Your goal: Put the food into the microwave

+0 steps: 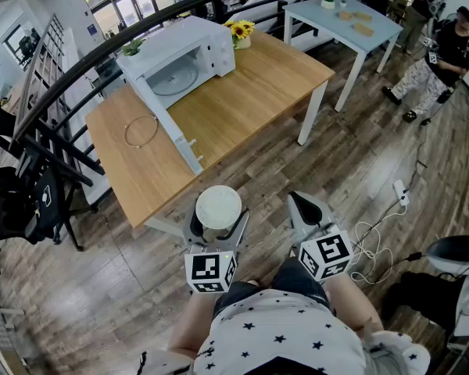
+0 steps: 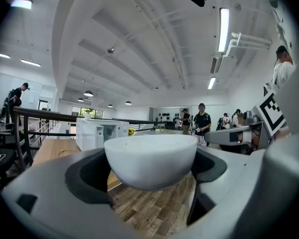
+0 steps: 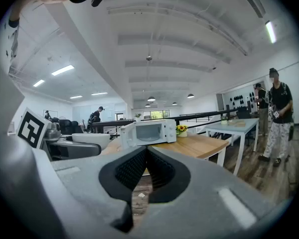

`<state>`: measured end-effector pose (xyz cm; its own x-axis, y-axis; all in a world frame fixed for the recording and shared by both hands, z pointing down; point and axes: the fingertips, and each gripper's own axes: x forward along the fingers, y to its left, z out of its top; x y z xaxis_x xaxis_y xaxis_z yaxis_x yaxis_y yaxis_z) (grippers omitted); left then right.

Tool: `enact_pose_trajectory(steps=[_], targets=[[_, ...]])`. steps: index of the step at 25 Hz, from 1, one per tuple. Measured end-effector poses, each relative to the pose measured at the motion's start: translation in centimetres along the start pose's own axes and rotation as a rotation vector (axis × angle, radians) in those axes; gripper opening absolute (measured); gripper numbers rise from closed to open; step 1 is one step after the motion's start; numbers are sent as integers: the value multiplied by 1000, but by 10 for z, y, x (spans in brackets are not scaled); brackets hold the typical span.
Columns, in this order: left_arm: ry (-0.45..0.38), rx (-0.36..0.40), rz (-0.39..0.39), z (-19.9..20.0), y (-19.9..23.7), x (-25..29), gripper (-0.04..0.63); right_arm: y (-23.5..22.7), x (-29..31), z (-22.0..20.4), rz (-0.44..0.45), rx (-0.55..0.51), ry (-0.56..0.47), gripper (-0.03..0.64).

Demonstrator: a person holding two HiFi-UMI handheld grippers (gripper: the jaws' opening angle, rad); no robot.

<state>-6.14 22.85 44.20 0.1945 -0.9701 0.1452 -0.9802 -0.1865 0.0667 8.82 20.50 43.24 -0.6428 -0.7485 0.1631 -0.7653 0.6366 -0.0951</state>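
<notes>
I'm clamping the smooth, rigid, likely breakable bowl (image 2: 150, 159) by its round sides in my wide-spread left gripper (image 1: 217, 216); my right gripper (image 3: 145, 164) is sitting closed, empty.

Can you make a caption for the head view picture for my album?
Left gripper holds a white bowl before the wooden table with the open microwave; right gripper is shut, empty.

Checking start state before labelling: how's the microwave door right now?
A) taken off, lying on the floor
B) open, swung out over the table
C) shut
B: in the head view the microwave has its door swung out over the wooden table, with the glass turntable inside showing.
</notes>
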Motion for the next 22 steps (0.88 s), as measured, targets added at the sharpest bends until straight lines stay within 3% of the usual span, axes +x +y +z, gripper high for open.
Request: enact_pose_trajectory(steps=[6,12,22], targets=[[-12,-10,-13,7,-29,-55,492,38,-57,5,11,-14,-11,6],[-32,-16,-29,15,-54,-81,492,47,-100,5,-5,-2,-21,6],[-25,-10,-49,11,-58,-92,492,57,-109,-6,7,40,-15,6]])
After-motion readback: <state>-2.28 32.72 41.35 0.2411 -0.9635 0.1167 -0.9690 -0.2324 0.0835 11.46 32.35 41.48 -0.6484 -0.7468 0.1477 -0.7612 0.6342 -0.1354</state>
